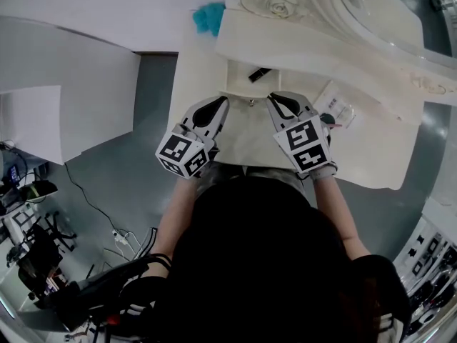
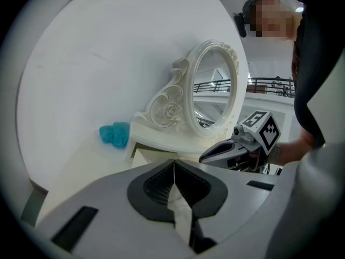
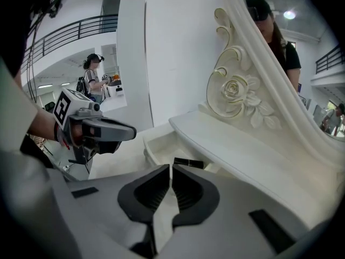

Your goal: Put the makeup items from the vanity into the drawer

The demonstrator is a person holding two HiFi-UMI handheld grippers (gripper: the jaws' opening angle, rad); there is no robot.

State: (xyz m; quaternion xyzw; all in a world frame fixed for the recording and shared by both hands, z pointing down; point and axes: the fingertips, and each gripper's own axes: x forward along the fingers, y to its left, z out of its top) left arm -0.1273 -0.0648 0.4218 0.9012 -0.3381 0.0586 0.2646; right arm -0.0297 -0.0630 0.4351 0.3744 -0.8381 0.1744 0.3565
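Note:
The small drawer [image 1: 285, 78] in the base of the white vanity mirror stands pulled out, and a black lipstick-like tube [image 1: 259, 73] lies in it. The right gripper view shows the same tube [image 3: 188, 162] just beyond my jaws. My left gripper [image 1: 221, 100] and right gripper [image 1: 275, 97] hover side by side over the tabletop, just in front of the drawer's knob [image 1: 251, 102]. Both are shut with nothing between the pads, as the left gripper [image 2: 173, 163] and right gripper [image 3: 170, 169] show in their own views. A clear packet of makeup items [image 1: 335, 109] lies on the tabletop right of my right gripper.
The ornate oval mirror [image 1: 357, 13] rises behind the drawer. A teal fluffy thing [image 1: 209, 18] sits at the table's back left corner. The cream tabletop [image 1: 378, 148] runs to the right; grey floor lies to the left, with cables and equipment lower left.

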